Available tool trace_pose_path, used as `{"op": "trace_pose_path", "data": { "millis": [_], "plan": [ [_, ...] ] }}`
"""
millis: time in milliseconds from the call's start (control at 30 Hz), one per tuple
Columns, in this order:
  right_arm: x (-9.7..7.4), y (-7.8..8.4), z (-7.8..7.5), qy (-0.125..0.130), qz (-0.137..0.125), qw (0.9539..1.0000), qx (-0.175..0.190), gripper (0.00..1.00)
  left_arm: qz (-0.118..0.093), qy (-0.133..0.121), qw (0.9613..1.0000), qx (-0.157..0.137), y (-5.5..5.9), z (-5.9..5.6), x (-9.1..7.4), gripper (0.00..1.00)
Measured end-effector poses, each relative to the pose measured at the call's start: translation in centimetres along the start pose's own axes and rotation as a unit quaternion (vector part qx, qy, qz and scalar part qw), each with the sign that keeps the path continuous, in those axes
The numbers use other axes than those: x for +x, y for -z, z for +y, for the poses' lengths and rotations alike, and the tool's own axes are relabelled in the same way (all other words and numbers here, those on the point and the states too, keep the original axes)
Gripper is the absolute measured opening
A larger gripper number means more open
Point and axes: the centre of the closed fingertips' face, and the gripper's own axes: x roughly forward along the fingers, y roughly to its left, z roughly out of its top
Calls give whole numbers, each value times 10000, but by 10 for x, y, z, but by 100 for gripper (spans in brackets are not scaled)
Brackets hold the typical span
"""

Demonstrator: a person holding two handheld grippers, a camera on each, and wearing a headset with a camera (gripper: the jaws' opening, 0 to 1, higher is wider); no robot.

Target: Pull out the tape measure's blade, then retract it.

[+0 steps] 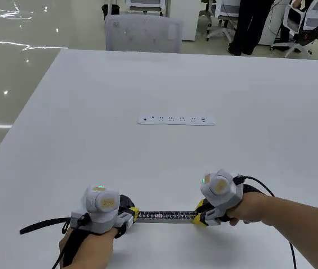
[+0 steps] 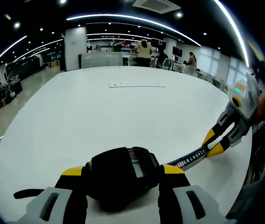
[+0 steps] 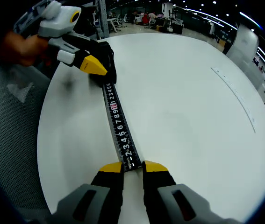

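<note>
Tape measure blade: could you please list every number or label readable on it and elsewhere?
"2 3 4 5 6 7 8 9" on the blade, right gripper view.
Red figure past the 9: too blurred.
Power strip markings: too small.

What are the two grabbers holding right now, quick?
Left gripper: closed on the black tape measure case.
Right gripper: closed on the tip of the pulled-out blade.

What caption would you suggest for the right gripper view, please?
Right tool pinching the tape measure blade, drawn across the white table from the black case in the left tool.
</note>
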Motion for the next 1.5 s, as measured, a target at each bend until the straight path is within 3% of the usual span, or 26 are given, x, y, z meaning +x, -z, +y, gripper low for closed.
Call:
{"op": "trace_pose_path", "data": {
  "millis": [233, 667, 1500],
  "plan": [
    [0, -1, -1, -22, -203, 9998, 79, 14, 20, 136, 9998, -116, 1, 1, -2, 57],
    [9, -15, 5, -64, -183, 9997, -163, 14, 74, 201, 9997, -87, 1, 0, -1, 57],
    [17, -30, 11, -105, -296, 9994, -111, 14, 80, 203, 9996, -170, 2, 1, -1, 58]
  ]
}}
